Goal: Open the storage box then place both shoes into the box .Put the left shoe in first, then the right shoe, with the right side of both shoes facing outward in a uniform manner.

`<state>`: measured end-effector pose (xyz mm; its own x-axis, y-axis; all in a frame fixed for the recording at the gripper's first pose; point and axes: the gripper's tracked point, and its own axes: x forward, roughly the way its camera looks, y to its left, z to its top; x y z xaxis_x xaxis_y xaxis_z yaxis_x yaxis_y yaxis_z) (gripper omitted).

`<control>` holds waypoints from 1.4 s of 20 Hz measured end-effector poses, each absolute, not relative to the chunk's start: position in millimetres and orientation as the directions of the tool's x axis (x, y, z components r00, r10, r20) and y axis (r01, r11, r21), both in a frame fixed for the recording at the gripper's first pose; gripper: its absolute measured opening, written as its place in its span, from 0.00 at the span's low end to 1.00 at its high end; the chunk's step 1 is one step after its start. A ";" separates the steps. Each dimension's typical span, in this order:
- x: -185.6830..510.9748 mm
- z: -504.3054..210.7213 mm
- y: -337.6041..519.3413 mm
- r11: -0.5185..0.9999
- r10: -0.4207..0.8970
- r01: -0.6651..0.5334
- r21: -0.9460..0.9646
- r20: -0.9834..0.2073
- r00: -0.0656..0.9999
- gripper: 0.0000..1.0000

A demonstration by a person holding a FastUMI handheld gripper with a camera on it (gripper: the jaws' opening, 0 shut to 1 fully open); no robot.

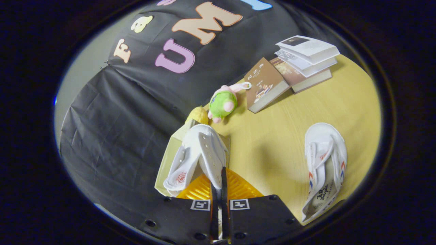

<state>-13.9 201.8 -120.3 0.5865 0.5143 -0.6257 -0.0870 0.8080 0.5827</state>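
My gripper (220, 190) is shut on a white canvas shoe (199, 154), both fingers pinching one side flap of its upper. The shoe hangs just ahead of the fingers, toe pointing away, over a pale translucent storage box (168, 160) whose interior is hidden behind the shoe. A ribbed yellow-orange part (235, 189) shows right under the fingers. The second white shoe (323, 166), with red and blue stripes on its side, lies on the wooden table (272, 136) off to the right of the fingers.
Beyond the held shoe sit a yellow toy (197, 115) and a green and pink plush toy (223, 102). Farther back lie a brown book (264, 85) and a stack of books (306, 59). Black cloth hangs left of the box.
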 end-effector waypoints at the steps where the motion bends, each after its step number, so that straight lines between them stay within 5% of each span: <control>1: -13.1 -114.7 207.7 0.806 0.520 -0.097 0.584 -0.620 0.587 0.07; 15: -17.5 -88.1 381.6 0.713 0.671 -0.151 0.685 -0.603 0.431 0.07; 28: 35.6 -187.9 411.2 0.748 0.323 0.385 0.541 -0.803 0.501 0.07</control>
<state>35.6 411.2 -187.9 0.5008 0.3231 -0.8030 0.3853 0.7475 0.5411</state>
